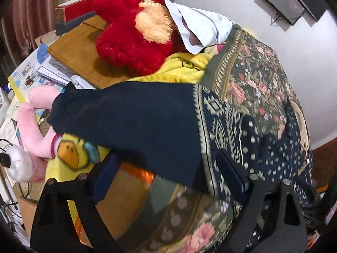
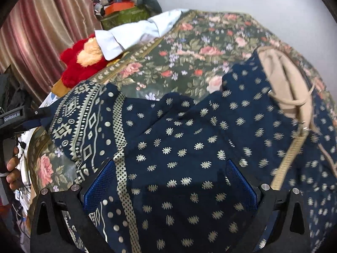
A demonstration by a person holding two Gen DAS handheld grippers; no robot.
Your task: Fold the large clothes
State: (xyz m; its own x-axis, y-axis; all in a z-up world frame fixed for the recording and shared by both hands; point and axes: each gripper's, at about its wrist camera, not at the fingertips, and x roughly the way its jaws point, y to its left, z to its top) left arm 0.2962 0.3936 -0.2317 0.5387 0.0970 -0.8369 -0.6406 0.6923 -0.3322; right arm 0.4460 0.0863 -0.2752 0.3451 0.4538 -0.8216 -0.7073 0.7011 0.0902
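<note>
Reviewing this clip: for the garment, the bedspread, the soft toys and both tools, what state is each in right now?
Navy printed garment: spread on the bed, partly folded, wrinkled.
Floral bedspread: laid flat beneath the garment.
Red plush toy: lying at the bed's edge, partly under a white cloth.
Pink plush toy: lying among papers.
Left tool: open, garment edge between its fingers.
Right tool: open over the garment.

You're working over a bed covered by a green floral bedspread (image 2: pixel 189 48), and the navy patterned garment (image 2: pixel 189 143) lies spread on it toward six o'clock. Toward ten o'clock the red plush toy (image 2: pixel 78 67) and a white shirt (image 2: pixel 130 35) rest at the bed's edge.
</note>
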